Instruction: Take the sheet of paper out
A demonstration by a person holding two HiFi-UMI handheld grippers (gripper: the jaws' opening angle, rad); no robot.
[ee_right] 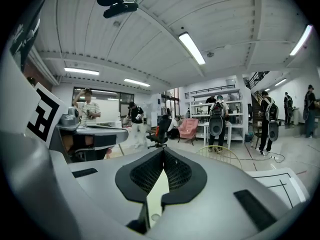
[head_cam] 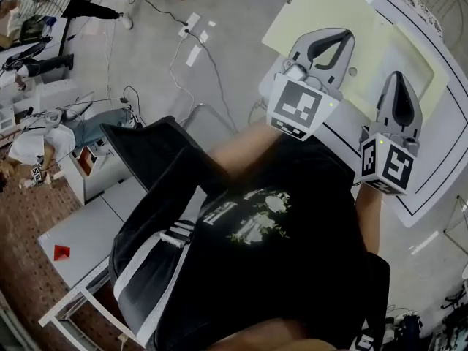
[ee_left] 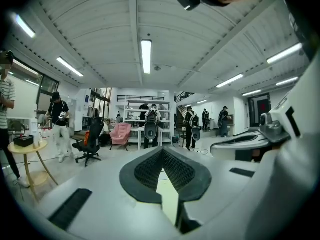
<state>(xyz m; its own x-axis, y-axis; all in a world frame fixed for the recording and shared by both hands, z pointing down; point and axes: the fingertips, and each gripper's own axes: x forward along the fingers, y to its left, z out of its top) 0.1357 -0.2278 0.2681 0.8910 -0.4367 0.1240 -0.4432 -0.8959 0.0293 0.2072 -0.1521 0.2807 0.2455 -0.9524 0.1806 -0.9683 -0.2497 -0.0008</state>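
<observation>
1. I see the grey left gripper (head_cam: 333, 39) and the grey right gripper (head_cam: 398, 82) side by side, level, pointing forward.
2. Both sets of jaws are closed tip to tip and hold nothing.
3. The pale yellow sheet of paper (head_cam: 329, 6) lies flat on the white, black-lined surface (head_cam: 433, 148) beneath them.

White table (head_cam: 439, 148), black outline markings on top. Pale yellow sheet (head_cam: 322, 9) lies flat on it. Possibly a folder, view's too oblique.

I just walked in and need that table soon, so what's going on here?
A person in a black T-shirt holds a gripper in each hand above a white table. The left gripper and right gripper both have their jaws together with nothing between them. The pale yellow sheet of paper lies flat on the table, and neither gripper grips it.
</observation>
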